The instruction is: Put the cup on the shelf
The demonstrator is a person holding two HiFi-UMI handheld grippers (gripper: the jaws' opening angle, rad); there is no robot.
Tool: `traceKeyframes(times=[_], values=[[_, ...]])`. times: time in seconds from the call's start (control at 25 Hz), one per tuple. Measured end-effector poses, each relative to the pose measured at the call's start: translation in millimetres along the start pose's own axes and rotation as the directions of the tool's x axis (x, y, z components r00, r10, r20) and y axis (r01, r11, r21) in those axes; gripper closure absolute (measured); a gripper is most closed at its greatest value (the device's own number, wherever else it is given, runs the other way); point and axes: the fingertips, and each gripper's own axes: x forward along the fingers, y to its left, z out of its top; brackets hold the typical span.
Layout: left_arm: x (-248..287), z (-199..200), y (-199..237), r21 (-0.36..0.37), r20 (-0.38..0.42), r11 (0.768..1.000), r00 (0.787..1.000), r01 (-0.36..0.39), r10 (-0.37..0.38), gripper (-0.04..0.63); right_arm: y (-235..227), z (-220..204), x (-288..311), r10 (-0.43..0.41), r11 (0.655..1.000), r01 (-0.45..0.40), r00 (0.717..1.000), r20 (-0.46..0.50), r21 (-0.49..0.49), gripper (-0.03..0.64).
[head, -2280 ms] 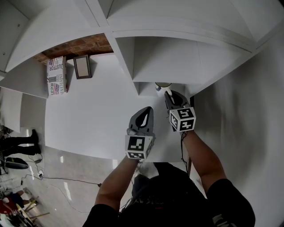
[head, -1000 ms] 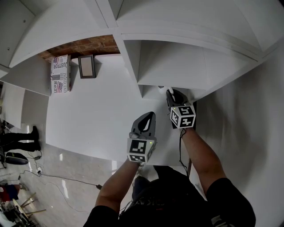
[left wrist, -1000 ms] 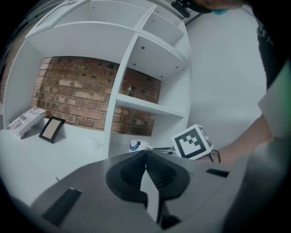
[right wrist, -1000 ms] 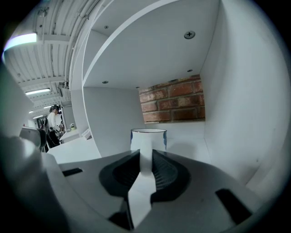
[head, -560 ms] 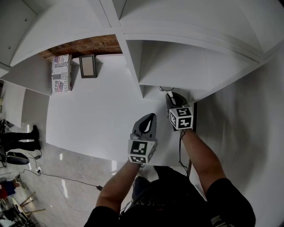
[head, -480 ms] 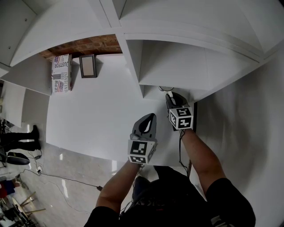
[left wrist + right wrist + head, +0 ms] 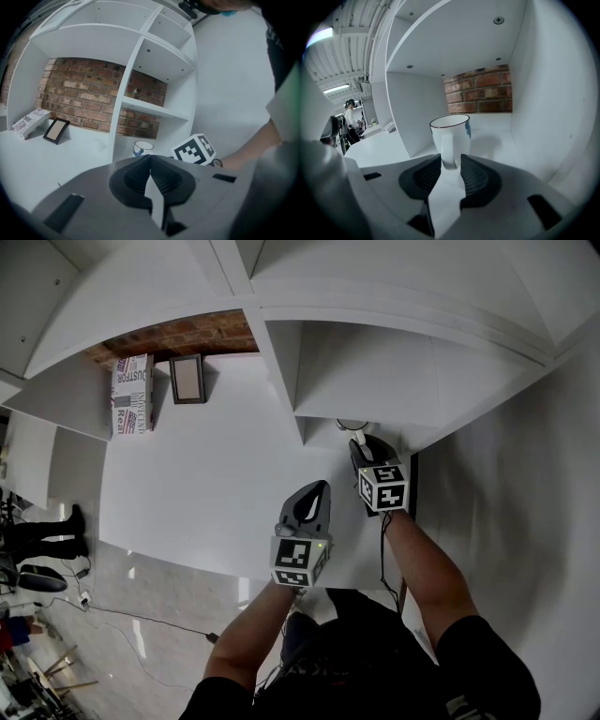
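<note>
A white cup (image 7: 450, 136) with a dark rim and a blue mark stands upright on the floor of the lower right shelf compartment (image 7: 497, 140). Its handle points at my right gripper (image 7: 450, 161). The jaws are opening, with the handle between the pads and no firm press visible. From the head view only the cup's rim (image 7: 352, 426) shows under the shelf board, just beyond the right gripper (image 7: 361, 440). My left gripper (image 7: 317, 488) hovers over the white counter, shut and holding nothing. The cup (image 7: 142, 148) also shows past it in the left gripper view.
A printed box (image 7: 131, 395) and a small picture frame (image 7: 188, 379) lean against the brick wall at the counter's far left. The compartment's side wall (image 7: 548, 93) is close on the right. A person's legs (image 7: 37, 540) and cables are on the floor at left.
Since the earliest frame the cup and right gripper have gone further under the shelf board. Over the last second both hands have hardly moved.
</note>
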Motion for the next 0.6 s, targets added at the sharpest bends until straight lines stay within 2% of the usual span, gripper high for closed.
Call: traceKeyframes(times=[0.4, 0.6], values=[[-16, 1, -8, 0.005, 0.003, 1.000, 1.000, 0.015, -0.015, 0.591, 1, 2, -26, -0.026, 1.000, 0.026, 0.999, 0.025, 0.011, 0.482], [-40, 9, -16, 0.035, 0.001, 0.999, 0.999, 0.041, -0.041, 0.591, 14, 11, -57, -0.049, 0.998, 0.047, 0.997, 0.064, 0.032, 0.489]])
